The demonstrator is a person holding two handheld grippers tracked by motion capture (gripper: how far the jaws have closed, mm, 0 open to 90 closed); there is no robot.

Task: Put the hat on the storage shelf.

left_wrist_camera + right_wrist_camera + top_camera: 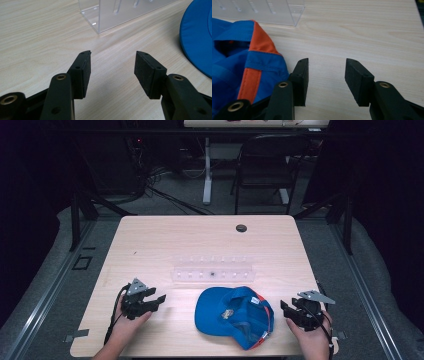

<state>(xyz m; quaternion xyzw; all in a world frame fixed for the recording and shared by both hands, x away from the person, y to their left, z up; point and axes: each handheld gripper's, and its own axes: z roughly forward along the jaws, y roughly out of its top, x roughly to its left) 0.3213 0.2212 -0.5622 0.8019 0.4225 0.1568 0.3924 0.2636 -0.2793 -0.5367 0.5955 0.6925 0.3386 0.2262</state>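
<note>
Two grippers sit low on the wooden table [150, 245], one on each side of a blue cap [232, 315] that lies upside down near the front edge. The left gripper [159, 299] rests at about nine o'clock from the cap, near it but not touching, its jaws standing apart with only bare tabletop between them. In the left gripper view [112, 67] the cap's blue brim [197, 37] shows off at three o'clock, clear of the pads. The right gripper [285, 307] sits at three o'clock from the cap, jaws likewise spread with nothing between them. In the right gripper view [326, 75] the cap's orange-trimmed back edge [259, 42] lies just beside the left-hand jaw; whether they touch I cannot tell. A clear plastic rack [212, 272] stands at twelve o'clock from the cap, toward the table's middle.
</note>
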